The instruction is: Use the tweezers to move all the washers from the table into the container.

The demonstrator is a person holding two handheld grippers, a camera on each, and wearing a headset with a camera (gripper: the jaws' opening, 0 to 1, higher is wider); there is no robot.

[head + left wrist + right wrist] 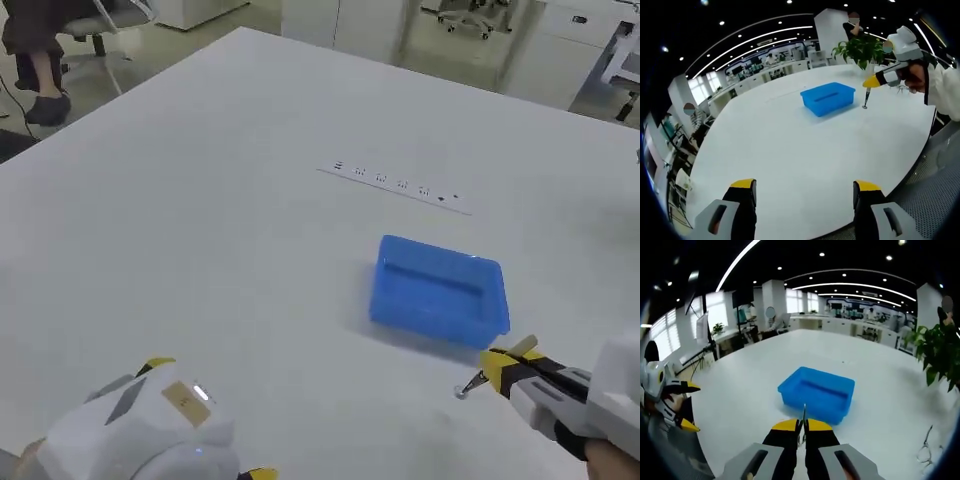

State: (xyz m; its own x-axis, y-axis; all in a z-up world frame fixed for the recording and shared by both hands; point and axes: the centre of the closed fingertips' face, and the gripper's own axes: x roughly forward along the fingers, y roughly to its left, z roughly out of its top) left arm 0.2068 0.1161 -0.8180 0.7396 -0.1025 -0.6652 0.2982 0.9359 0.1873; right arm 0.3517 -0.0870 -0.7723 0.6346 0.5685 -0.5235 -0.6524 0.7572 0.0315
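Note:
A blue container point(440, 290) stands on the white table point(200, 220), right of centre. My right gripper point(508, 362) hovers just in front of its near right corner, shut on thin metal tweezers point(472, 384) that point down at the tabletop. A small grey bit sits at the tweezer tip; I cannot tell whether it is a washer. In the right gripper view the jaws point(801, 426) pinch the tweezers point(803, 415) before the container point(817, 392). My left gripper point(805, 187) is open and holds nothing, low at the table's near left point(208, 418).
A recessed socket strip point(395, 185) lies in the table behind the container. A pair of glasses point(925, 452) rests on the table right of my right gripper. Office chairs and a seated person point(40, 60) are beyond the far left edge.

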